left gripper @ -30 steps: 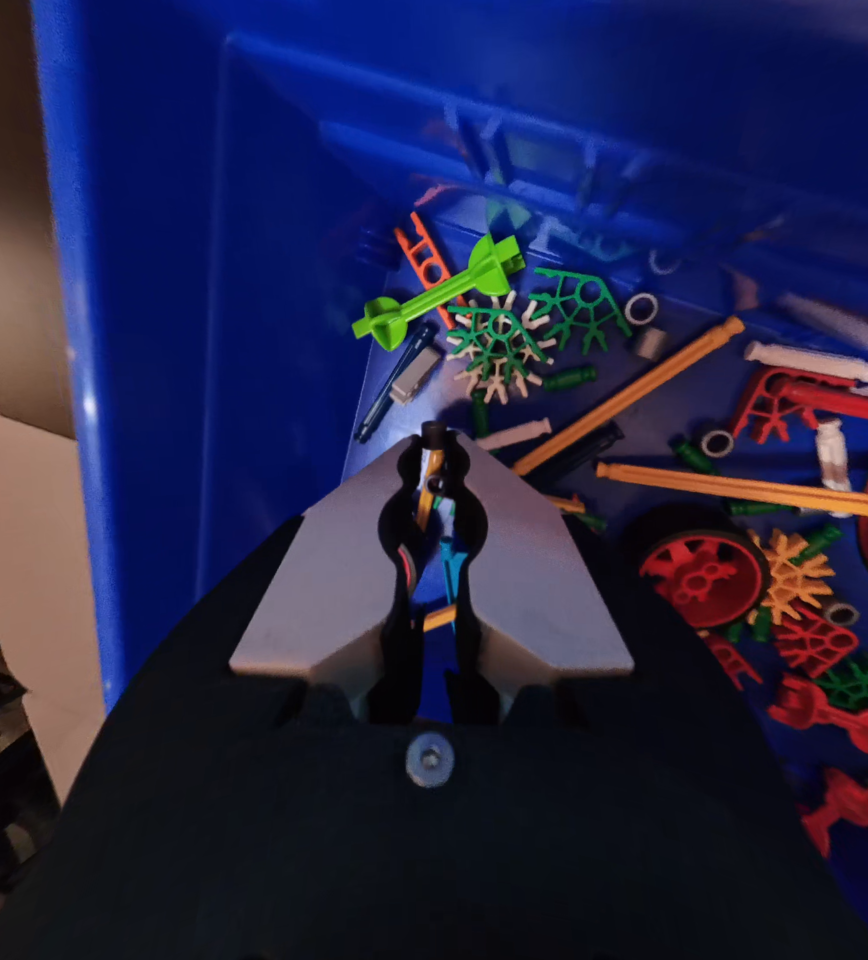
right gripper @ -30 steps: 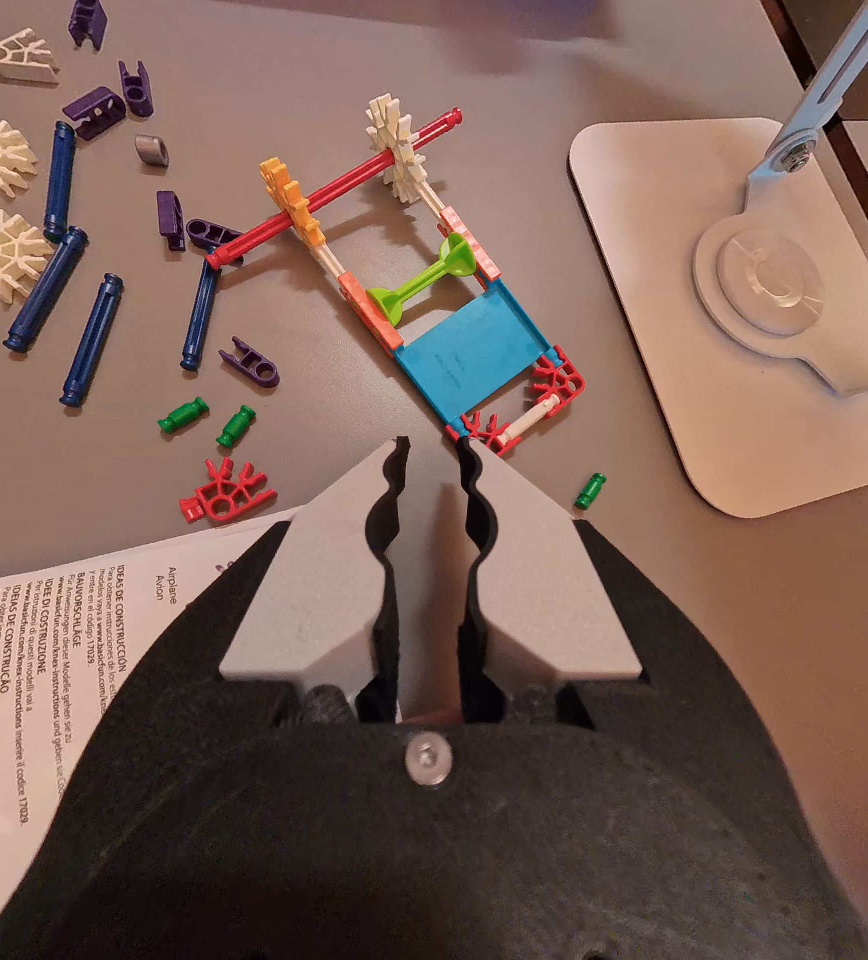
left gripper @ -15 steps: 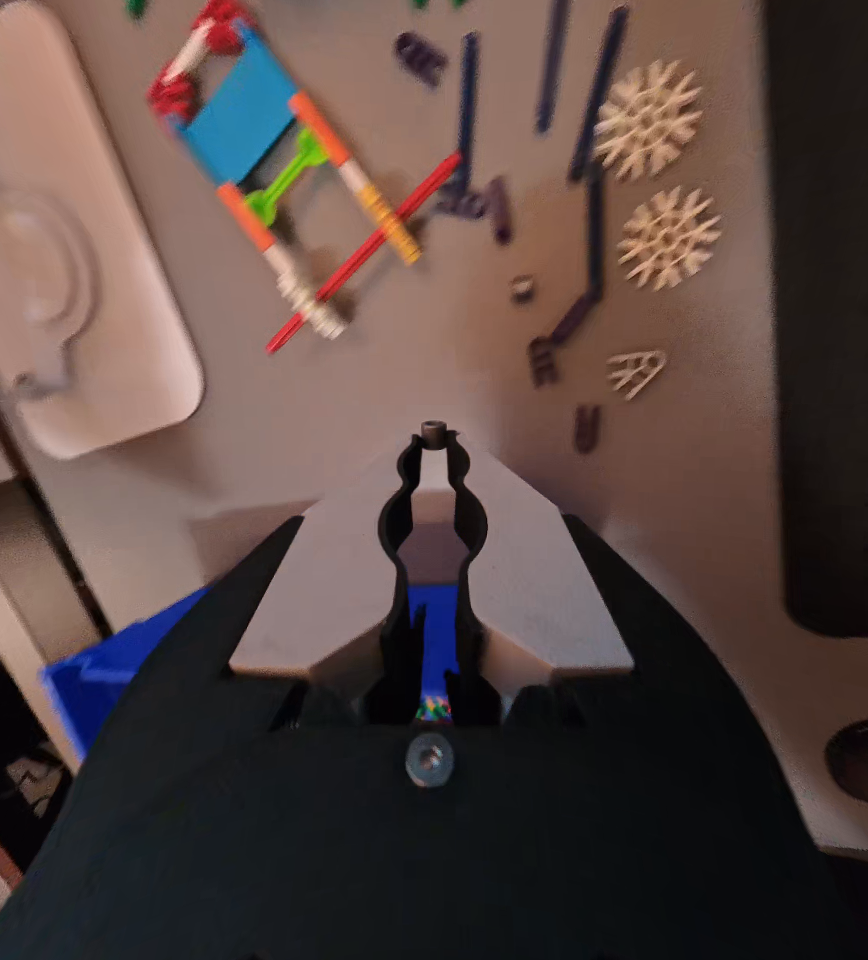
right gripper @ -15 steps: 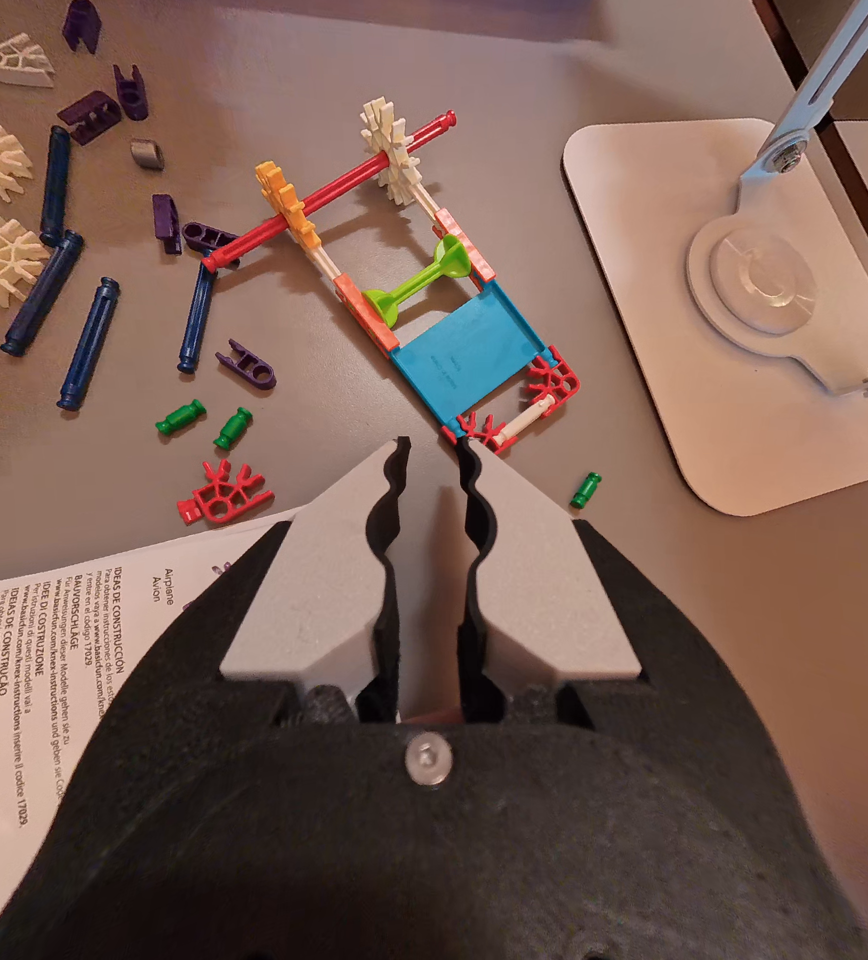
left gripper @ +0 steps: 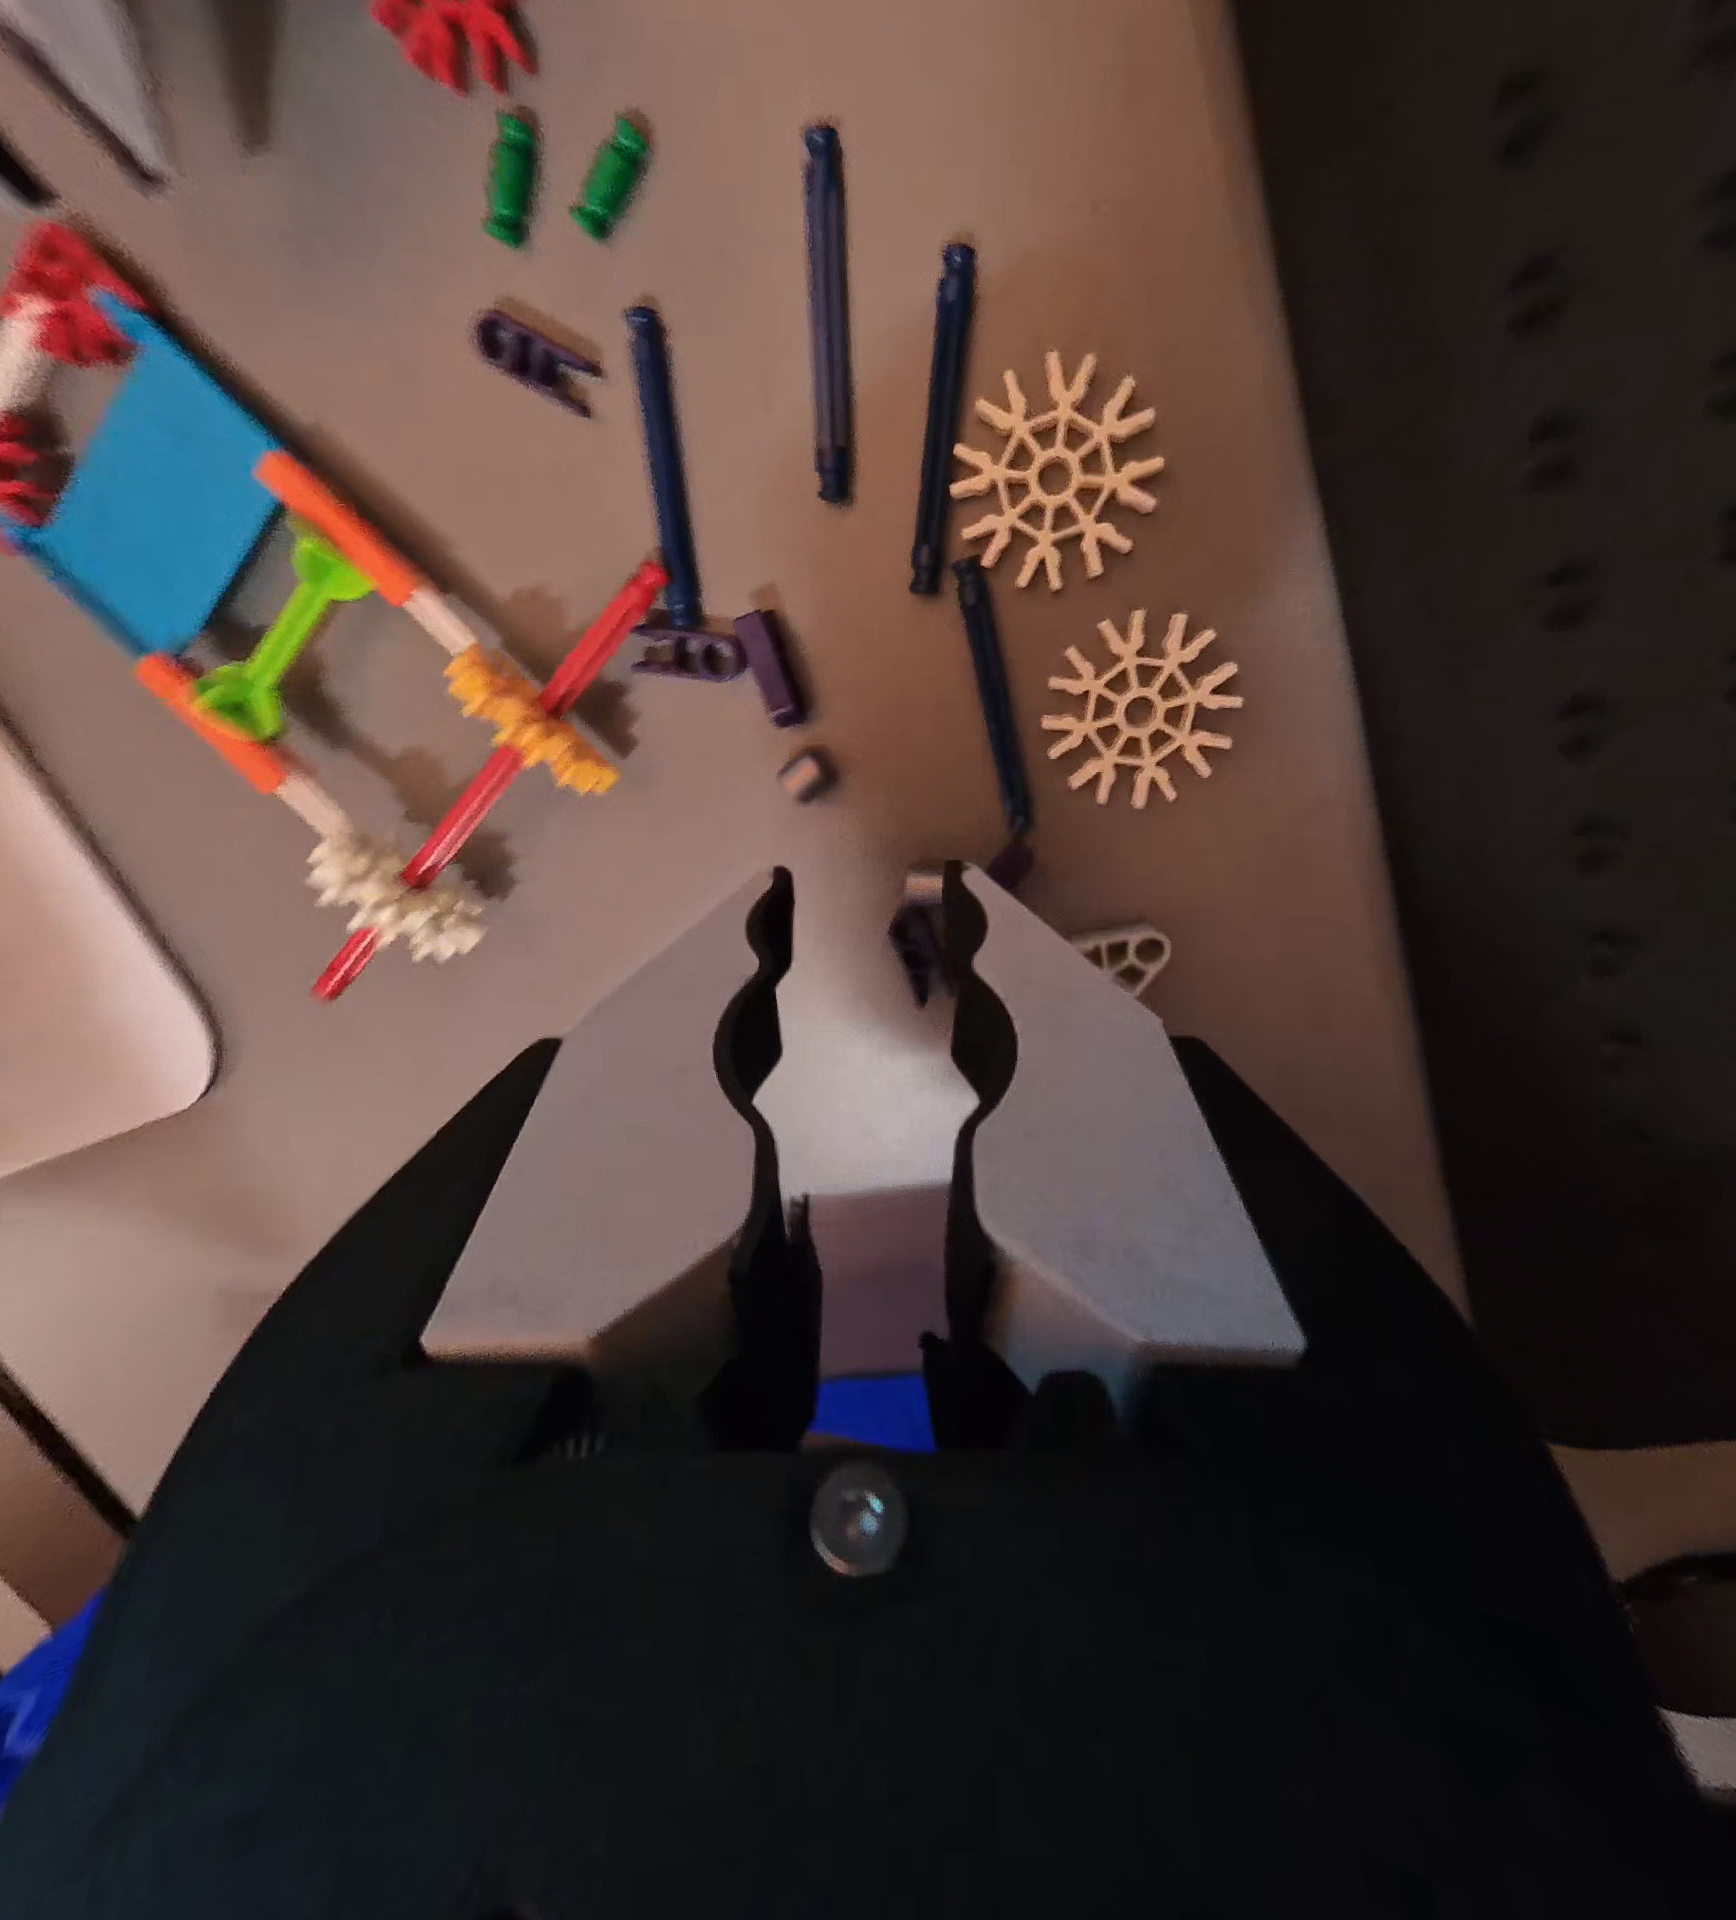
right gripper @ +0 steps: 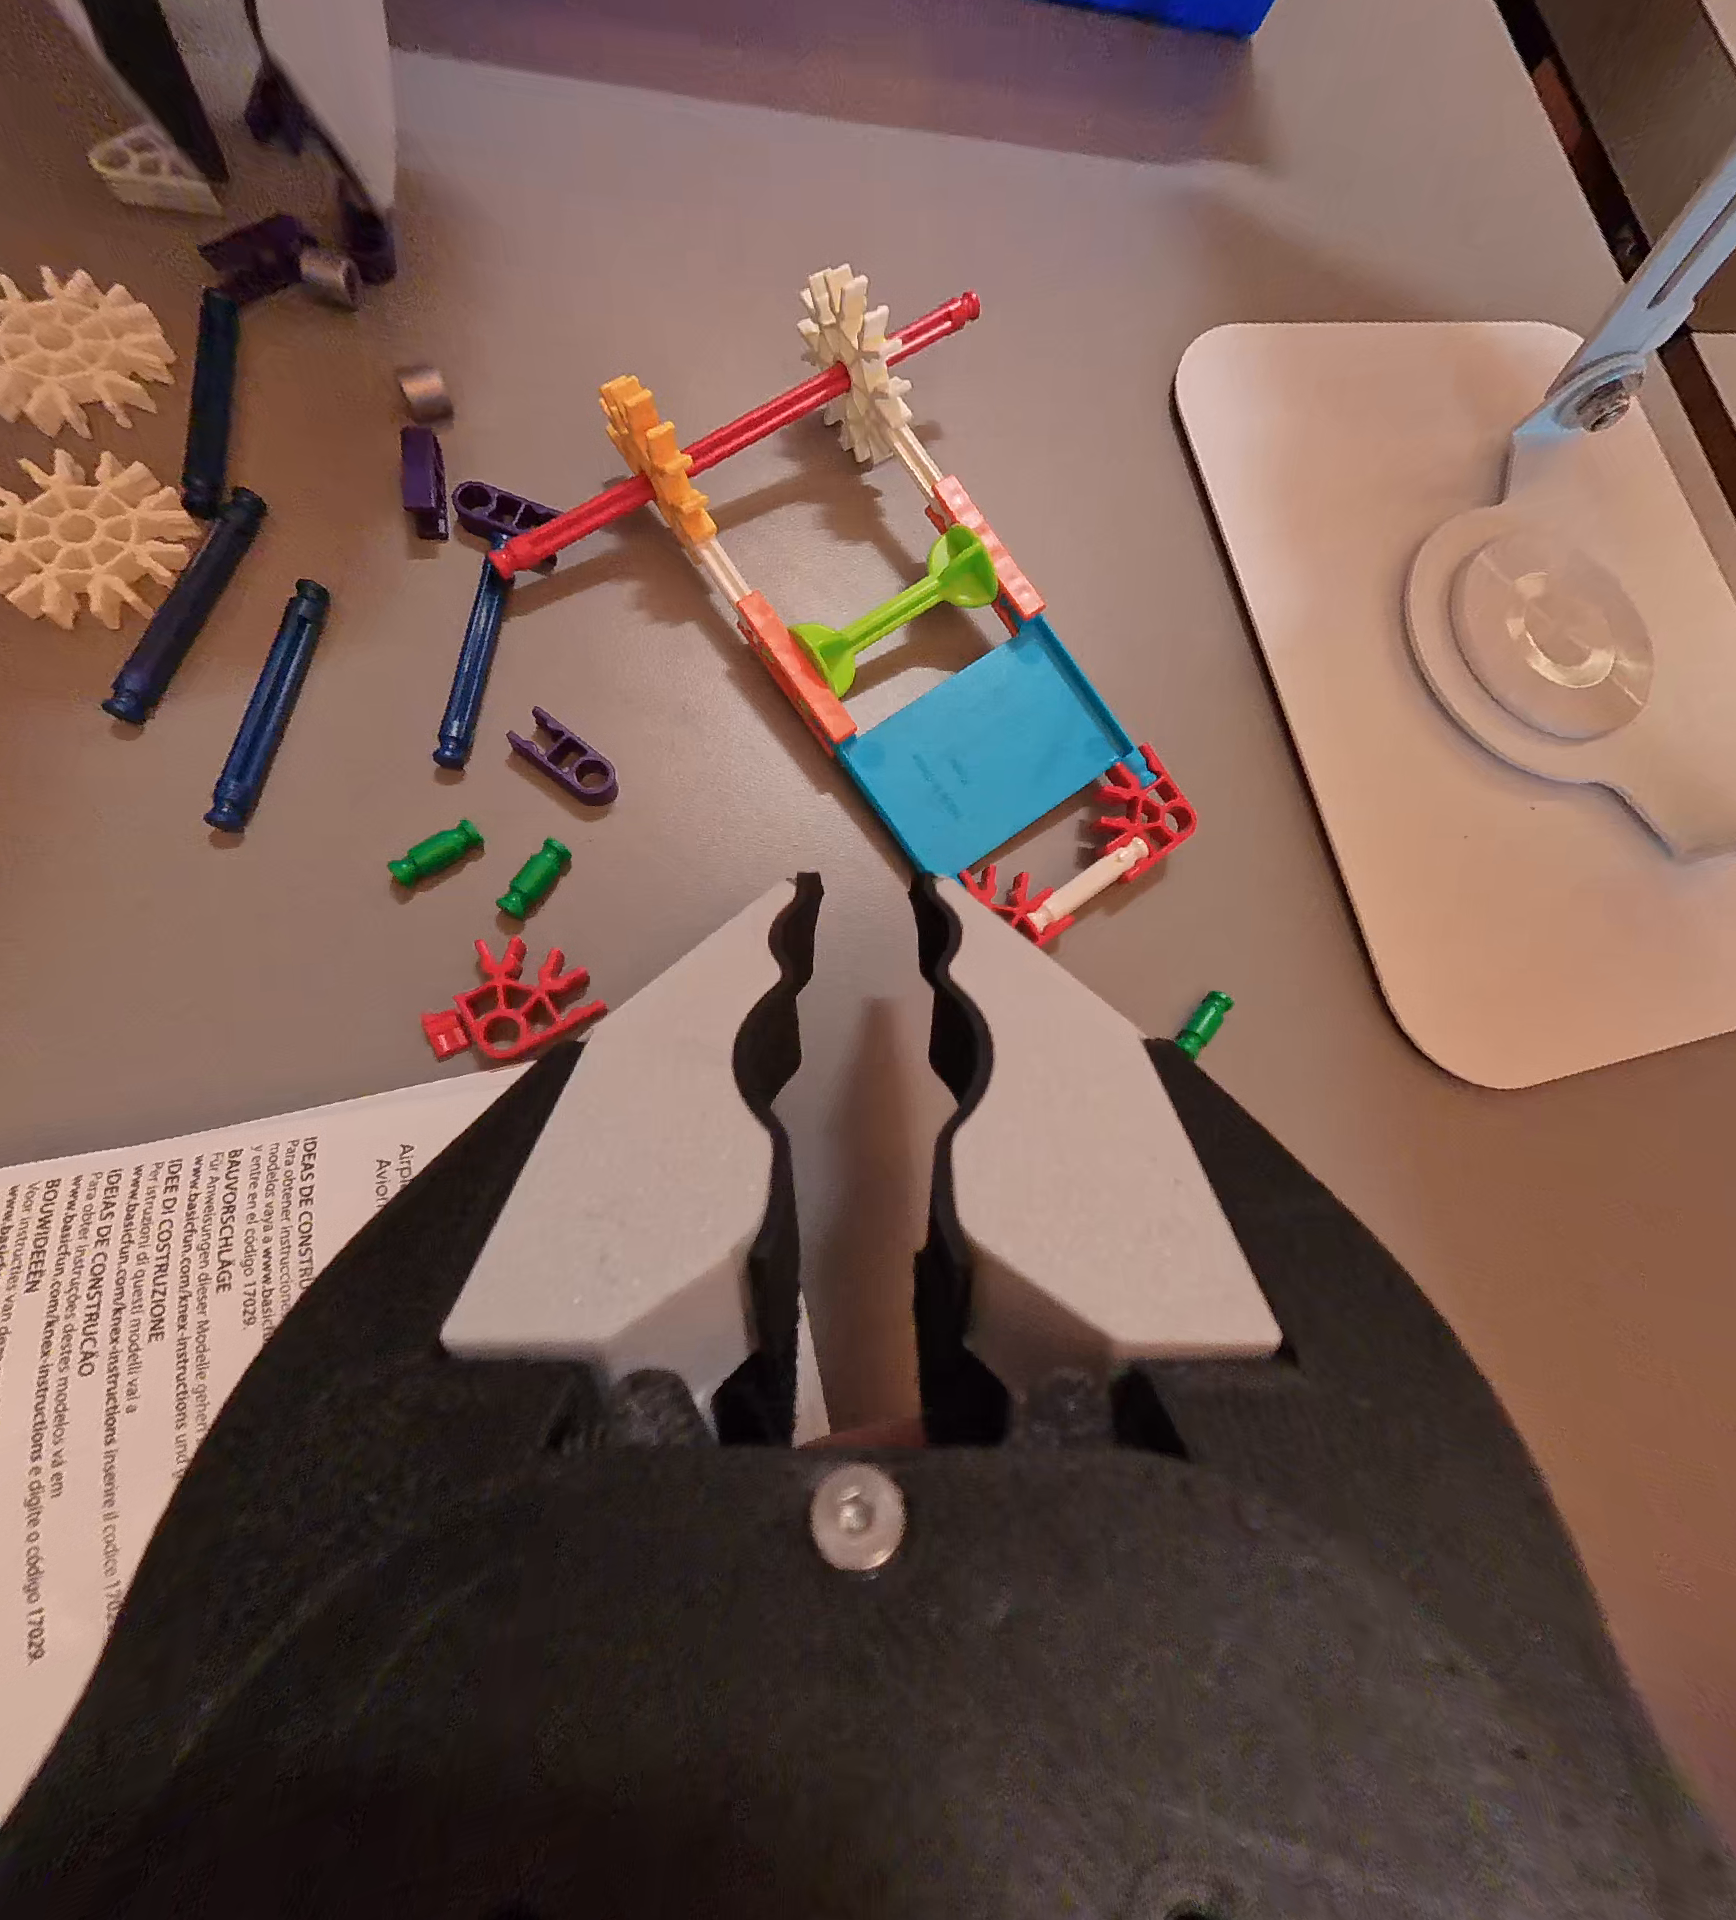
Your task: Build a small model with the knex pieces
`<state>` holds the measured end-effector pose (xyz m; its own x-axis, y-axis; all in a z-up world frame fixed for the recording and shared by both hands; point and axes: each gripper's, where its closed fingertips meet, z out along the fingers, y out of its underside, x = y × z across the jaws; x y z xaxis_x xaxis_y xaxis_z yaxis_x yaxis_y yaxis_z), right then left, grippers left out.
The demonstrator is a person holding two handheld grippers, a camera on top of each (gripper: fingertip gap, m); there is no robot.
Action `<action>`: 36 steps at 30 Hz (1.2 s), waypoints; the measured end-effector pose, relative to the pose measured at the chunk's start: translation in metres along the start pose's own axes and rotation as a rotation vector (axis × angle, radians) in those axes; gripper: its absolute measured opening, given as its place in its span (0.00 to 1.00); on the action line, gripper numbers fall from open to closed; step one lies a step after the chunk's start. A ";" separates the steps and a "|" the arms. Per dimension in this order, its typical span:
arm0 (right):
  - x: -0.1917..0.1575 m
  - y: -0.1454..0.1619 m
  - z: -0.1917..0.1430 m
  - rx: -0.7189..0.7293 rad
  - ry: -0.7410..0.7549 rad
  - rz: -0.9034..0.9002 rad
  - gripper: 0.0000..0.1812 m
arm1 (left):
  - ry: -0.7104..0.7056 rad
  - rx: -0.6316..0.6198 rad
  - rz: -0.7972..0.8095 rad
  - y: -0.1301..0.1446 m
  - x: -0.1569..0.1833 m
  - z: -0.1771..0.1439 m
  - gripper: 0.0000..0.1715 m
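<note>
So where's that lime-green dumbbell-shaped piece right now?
The lime-green piece is in the right wrist view, just right of centre, bridging the two orange side rails of the half-built frame, between the blue panel and the red rod.

Four blue rods (right gripper: 266, 704); two cream snowflake connectors (right gripper: 59, 358); three green rods (right gripper: 435, 853).

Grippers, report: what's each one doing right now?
Left gripper open, empty, over purple clips. Right gripper open, empty, near toy frame. Nothing between fingers.
</note>
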<state>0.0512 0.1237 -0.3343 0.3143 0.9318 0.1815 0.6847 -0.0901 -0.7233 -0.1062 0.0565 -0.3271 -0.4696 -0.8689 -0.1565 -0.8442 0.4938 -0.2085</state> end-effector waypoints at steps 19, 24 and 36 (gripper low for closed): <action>-0.004 0.003 0.006 -0.011 -0.025 0.004 0.09 | -0.132 -0.074 -0.580 0.228 -0.009 -0.058 0.08; -0.003 0.005 0.006 -0.015 -0.025 0.006 0.09 | -0.084 -0.125 -0.596 0.243 -0.003 -0.029 0.11; -0.001 0.004 0.003 -0.012 -0.016 0.003 0.09 | -0.144 -0.114 -0.583 0.239 -0.014 -0.046 0.04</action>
<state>0.0519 0.1234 -0.3396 0.3058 0.9370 0.1687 0.6918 -0.0970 -0.7156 -0.3133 0.1848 -0.3303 0.1115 -0.9777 -0.1781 -0.9777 -0.0759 -0.1956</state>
